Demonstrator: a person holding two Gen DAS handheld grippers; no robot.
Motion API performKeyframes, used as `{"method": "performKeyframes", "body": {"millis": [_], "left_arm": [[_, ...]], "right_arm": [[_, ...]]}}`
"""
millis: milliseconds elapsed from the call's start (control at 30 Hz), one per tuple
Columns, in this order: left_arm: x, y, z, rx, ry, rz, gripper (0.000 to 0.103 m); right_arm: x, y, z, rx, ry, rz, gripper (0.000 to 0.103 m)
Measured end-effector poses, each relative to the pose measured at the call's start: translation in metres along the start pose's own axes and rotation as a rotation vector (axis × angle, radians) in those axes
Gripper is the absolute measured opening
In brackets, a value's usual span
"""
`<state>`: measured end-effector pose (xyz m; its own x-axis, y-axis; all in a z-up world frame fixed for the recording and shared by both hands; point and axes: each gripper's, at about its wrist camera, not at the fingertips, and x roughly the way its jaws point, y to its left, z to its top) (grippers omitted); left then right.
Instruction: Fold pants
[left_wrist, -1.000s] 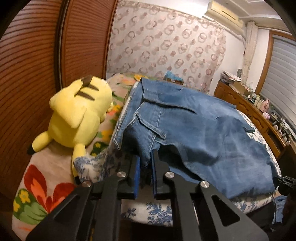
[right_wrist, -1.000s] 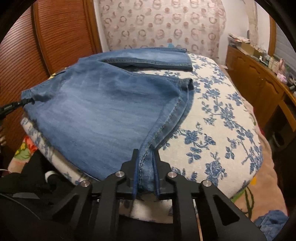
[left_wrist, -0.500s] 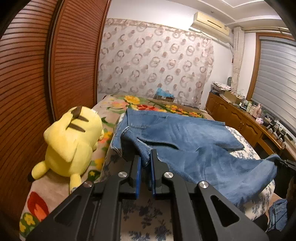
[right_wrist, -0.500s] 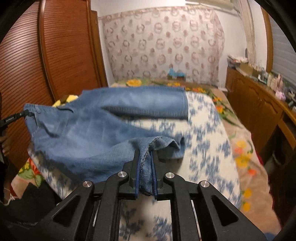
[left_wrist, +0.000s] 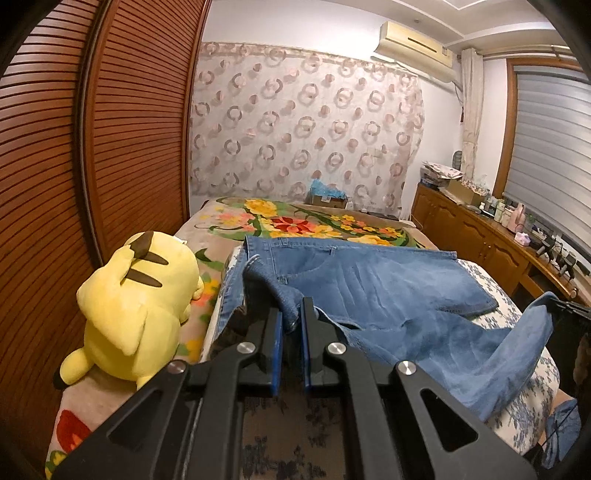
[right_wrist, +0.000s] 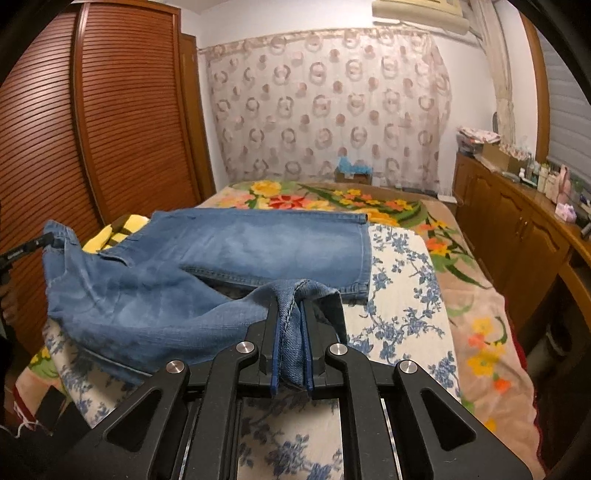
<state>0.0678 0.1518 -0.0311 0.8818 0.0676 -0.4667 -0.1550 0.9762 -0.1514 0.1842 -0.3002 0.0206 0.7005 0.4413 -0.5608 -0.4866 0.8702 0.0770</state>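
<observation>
1. Your left gripper (left_wrist: 291, 317) is clamped on a bunched fold of the jeans (left_wrist: 376, 291) at the waistband end, its blue pads nearly together with denim pinched between them.
2. Your right gripper (right_wrist: 293, 328) is pinched tight on the hem end of one leg, the seam running straight back between its pads.
3. No brand or label on the jeans can be read; small white lettering on the left gripper's finger, seen from the right wrist view, is too small to make out.
4. The jeans lie across the bed (right_wrist: 399, 266) ahead of both grippers, long axis running from your left gripper to your right. One leg lies flat farther ahead; the held leg hangs lifted, sagging between the grippers.
5. A yellow plush (left_wrist: 136, 306) sits just left of your left gripper.
</observation>
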Motion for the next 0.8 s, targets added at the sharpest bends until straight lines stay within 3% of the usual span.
{"method": "performKeyframes", "body": {"millis": [500, 800], "left_arm": [[0.064, -0.008, 0.074, 0.027, -0.067, -0.003, 0.004], [0.123, -0.003, 0.097, 0.020, -0.039, 0.005, 0.004]], "right_arm": [[0.027, -0.026, 0.081, -0.036, -0.070, -0.022, 0.007], [0.074, -0.033, 0.102, -0.065, -0.023, -0.050, 0.007]]}}
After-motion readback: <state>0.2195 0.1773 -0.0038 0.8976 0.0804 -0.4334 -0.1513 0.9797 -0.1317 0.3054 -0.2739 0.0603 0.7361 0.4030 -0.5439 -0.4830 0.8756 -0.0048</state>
